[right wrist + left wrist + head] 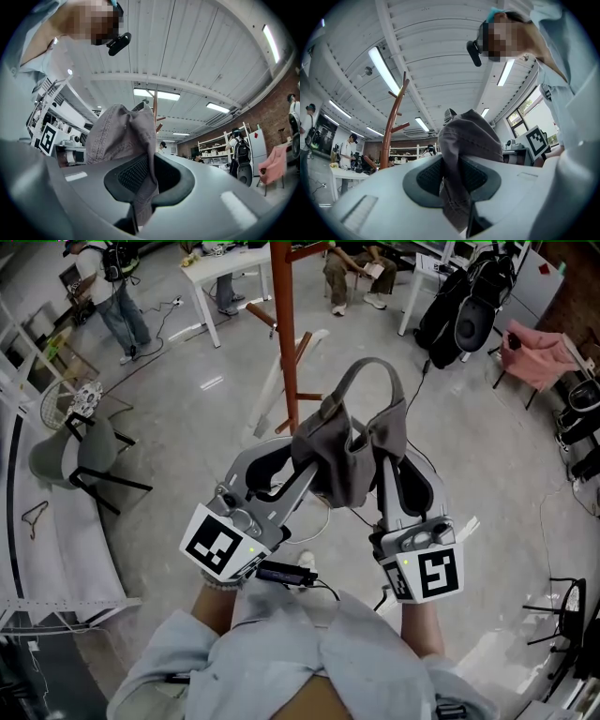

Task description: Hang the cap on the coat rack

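A grey cap (339, 454) hangs in the air between my two grippers, its strap looping up at the top. My left gripper (302, 463) is shut on the cap's left side, and my right gripper (386, 444) is shut on its right side. The brown wooden coat rack (284, 334) stands just beyond the cap. In the left gripper view the cap's cloth (468, 140) is pinched in the left gripper (452, 177), with the coat rack (392, 125) to the left. In the right gripper view the cap (119, 133) is clamped in the right gripper (151, 177), and the coat rack (154, 107) rises behind it.
A grey chair (73, 460) stands at the left, a white table (225, 263) at the back. Black bags (467, 306) and a pink chair (539, 357) are at the right. White slanted legs (270, 382) lean by the rack's base. People stand and sit at the back.
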Available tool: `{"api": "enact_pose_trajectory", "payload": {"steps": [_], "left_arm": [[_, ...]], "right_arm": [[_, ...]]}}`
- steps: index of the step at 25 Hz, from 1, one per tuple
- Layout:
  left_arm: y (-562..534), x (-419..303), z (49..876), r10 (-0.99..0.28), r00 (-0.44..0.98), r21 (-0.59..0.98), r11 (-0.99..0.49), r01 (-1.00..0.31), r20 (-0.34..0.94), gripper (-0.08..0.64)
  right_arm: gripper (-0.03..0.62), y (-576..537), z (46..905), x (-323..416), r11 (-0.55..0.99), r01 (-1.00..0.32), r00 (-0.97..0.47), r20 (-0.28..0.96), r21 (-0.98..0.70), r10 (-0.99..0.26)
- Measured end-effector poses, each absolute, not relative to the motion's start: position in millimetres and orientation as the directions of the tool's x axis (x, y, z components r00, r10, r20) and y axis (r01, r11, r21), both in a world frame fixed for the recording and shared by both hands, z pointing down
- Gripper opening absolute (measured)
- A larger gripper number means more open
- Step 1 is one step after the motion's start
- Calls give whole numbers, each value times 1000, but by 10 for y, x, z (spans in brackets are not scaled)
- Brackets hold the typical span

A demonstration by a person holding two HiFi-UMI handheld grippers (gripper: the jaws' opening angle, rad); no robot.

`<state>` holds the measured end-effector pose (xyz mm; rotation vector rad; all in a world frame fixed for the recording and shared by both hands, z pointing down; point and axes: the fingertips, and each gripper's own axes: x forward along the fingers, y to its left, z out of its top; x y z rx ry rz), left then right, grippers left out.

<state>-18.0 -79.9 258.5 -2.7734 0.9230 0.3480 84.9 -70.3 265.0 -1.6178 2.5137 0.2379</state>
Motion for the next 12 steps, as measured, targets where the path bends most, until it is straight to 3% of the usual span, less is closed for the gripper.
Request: {"api": "enact_pose_trajectory", "payload": {"steps": [12], "left_arm": [[-1555, -236, 2564, -575, 760, -112, -771, -627, -303, 91]], "right_arm": [[43, -1455, 2613, 805, 431, -900, -434, -216, 66, -874]]}}
